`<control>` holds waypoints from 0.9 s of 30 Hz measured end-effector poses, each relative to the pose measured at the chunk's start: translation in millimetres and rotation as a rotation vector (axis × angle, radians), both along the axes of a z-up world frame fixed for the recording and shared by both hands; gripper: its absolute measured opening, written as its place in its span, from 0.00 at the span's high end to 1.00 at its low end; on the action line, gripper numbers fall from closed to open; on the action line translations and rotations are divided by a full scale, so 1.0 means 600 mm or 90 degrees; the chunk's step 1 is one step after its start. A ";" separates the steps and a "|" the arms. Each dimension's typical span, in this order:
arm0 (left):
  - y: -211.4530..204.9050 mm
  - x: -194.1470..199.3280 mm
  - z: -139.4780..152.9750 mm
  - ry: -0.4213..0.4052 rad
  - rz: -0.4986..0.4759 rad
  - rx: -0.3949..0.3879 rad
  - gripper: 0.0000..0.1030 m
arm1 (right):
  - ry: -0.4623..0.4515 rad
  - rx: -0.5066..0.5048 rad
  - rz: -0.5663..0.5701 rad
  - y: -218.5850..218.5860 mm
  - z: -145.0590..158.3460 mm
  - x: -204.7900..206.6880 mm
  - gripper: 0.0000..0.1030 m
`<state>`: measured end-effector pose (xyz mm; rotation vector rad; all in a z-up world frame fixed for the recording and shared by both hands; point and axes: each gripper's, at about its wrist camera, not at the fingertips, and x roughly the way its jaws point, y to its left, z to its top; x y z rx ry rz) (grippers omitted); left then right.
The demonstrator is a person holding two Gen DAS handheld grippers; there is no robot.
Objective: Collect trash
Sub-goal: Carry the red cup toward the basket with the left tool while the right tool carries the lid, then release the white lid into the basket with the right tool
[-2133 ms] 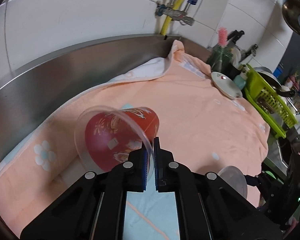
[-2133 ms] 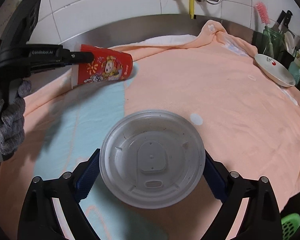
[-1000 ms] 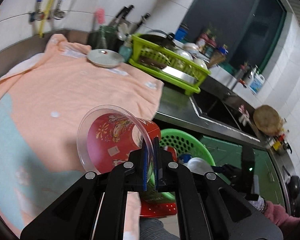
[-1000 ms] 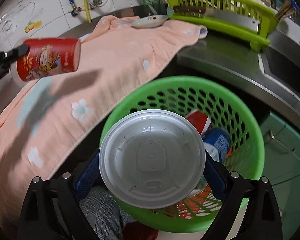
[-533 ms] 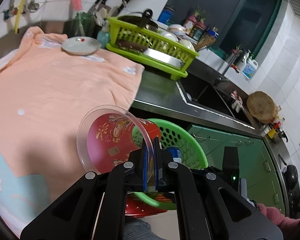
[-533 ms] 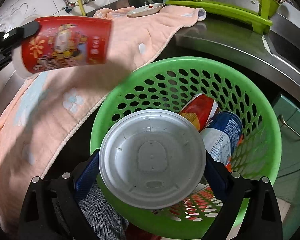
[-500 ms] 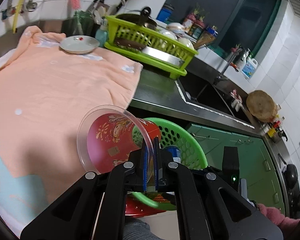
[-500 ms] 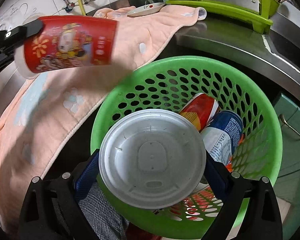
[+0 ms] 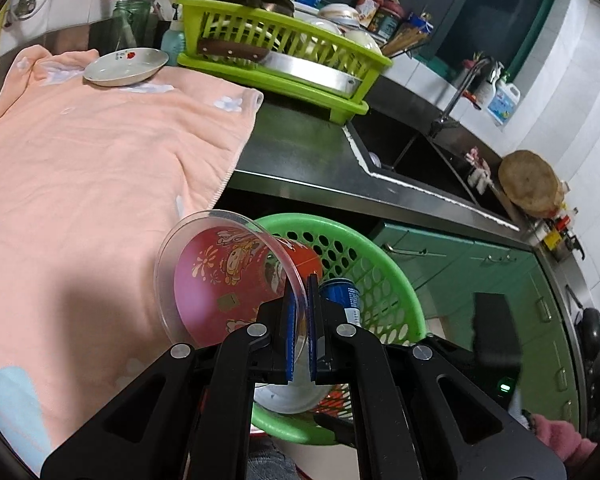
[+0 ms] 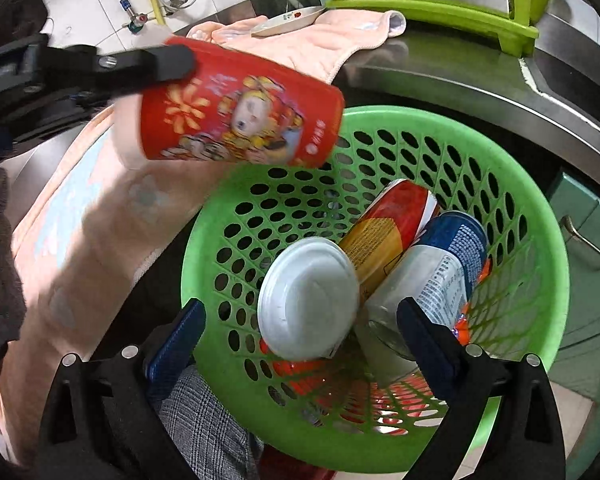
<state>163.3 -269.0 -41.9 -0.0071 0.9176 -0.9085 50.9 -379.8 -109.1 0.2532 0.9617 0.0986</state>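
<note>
My right tongs [image 10: 298, 320] now gape empty, the white lid [image 10: 308, 298] having dropped into the green basket [image 10: 540, 216], while my left tongs [image 9: 299, 326] stay clamped on the red cup [image 10: 240, 120] above its rim.

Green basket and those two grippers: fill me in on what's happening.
Trash is going into the green basket. The right gripper is open above it, and a white lid lies inside beside a red can and a blue can. The left gripper is shut on the rim of a red cup, held sideways over the basket's edge, not yet dropped.
</note>
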 end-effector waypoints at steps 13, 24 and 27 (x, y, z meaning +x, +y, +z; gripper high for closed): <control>-0.060 0.017 -0.070 0.059 -0.006 0.029 0.96 | -0.050 0.003 -0.014 -0.017 0.046 -0.061 0.09; -0.066 0.023 -0.106 0.093 -0.001 0.048 0.89 | -0.049 0.021 -0.032 -0.032 0.039 -0.071 0.09; -0.063 0.022 -0.110 0.097 0.007 0.054 0.63 | -0.052 0.024 -0.034 -0.032 0.040 -0.072 0.09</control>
